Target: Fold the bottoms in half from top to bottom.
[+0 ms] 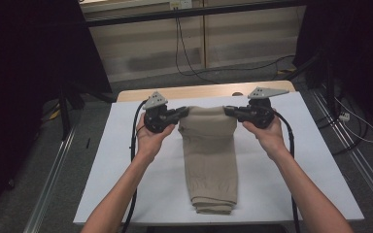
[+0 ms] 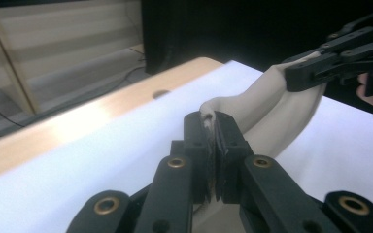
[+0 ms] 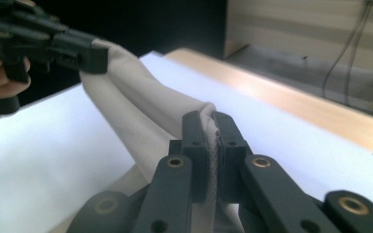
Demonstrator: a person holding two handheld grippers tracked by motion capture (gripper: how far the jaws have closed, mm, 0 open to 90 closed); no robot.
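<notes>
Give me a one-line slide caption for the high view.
Left tongs and right tongs pinch the far corners of folded beige trousers on a white table.

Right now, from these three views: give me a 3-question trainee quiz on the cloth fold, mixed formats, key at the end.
1. True or false: the left gripper and the right gripper are each shut on a far corner of the beige cloth.
2. The near end of the cloth is: A) lifted off the table, B) lying folded on the white table cover, C) hanging over the table's edge.
3. Fill in: beyond the white cover, the far edge of the table shows a strip of bare ____.

Key: 1 true; 2 B; 3 wood.
</notes>
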